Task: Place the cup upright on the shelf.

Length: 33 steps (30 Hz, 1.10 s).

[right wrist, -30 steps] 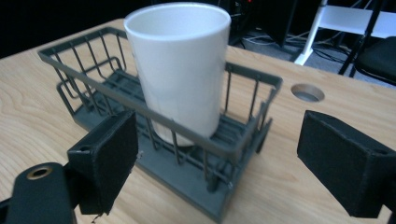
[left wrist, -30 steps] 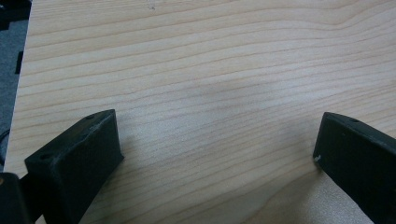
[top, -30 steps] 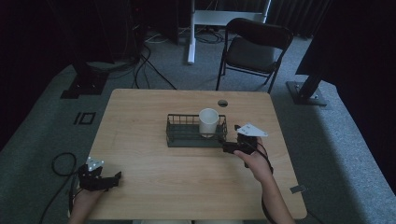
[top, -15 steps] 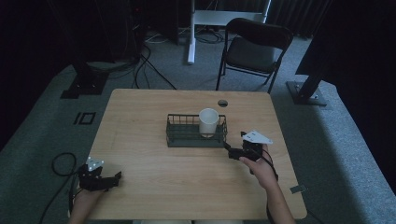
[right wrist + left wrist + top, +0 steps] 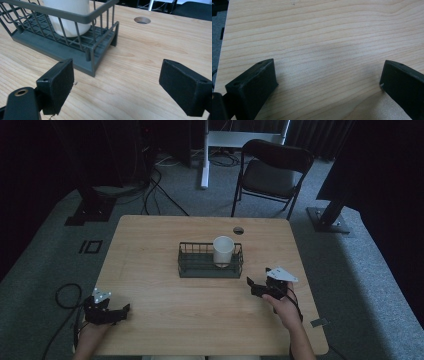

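A white cup (image 5: 223, 250) stands upright in the right half of a dark wire basket (image 5: 192, 268) at the middle of the wooden table (image 5: 165, 295). In the right gripper view the cup (image 5: 70, 17) and the basket (image 5: 50, 47) lie just ahead and to the left. My right gripper (image 5: 251, 285) is held open a short way right of the basket's front right corner, its jaws wide apart with nothing between them. At the table's front left corner my left gripper (image 5: 125, 309) rests open over bare wood (image 5: 324, 50).
A round cable hole (image 5: 238, 230) sits in the table behind the basket. A folding chair (image 5: 270, 175) stands beyond the far edge. Cables (image 5: 62, 295) trail on the floor at the left. A small grey tag (image 5: 318, 323) lies near the front right corner.
My right gripper has drawn back from the basket toward the front right of the table. The cup stays in the basket. The left gripper has not moved.
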Available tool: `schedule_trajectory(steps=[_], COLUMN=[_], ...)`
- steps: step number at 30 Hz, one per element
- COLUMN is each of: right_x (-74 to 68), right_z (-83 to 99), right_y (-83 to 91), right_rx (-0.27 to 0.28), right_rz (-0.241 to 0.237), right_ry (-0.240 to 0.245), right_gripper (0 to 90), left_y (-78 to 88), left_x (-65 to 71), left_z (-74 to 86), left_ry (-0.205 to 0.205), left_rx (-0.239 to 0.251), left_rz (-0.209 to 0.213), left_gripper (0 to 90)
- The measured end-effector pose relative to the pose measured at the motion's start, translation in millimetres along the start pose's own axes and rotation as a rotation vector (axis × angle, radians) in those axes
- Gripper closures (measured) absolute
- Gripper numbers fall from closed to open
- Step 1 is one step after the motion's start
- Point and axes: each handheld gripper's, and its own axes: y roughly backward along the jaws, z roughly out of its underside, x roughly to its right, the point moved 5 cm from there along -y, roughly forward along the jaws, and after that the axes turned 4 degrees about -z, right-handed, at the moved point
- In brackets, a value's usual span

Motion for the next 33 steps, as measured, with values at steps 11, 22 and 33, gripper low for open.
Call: schedule_trajectory(steps=[11,22,33], right_x=[9.1,18.2,27.2], right_z=[22.3,40.1,57.2], right_y=[7.0,18.6,23.8], right_rx=[-0.046,-0.113,-0.191], right_rz=[0.03,0.07,0.134], right_ry=[-0.034,-0.073,-0.067], right_gripper=[12.5,12.5,12.6], left_y=[0.0,0.0,0.0], left_x=[-0.1,0.0,-0.1], left_z=[0.0,0.0,0.0], left_ry=[-0.001,-0.001,-0.001], left_rx=[0.0,0.0,0.0], left_rz=[0.0,0.0,-0.001], left_gripper=[0.9,0.9,0.9])
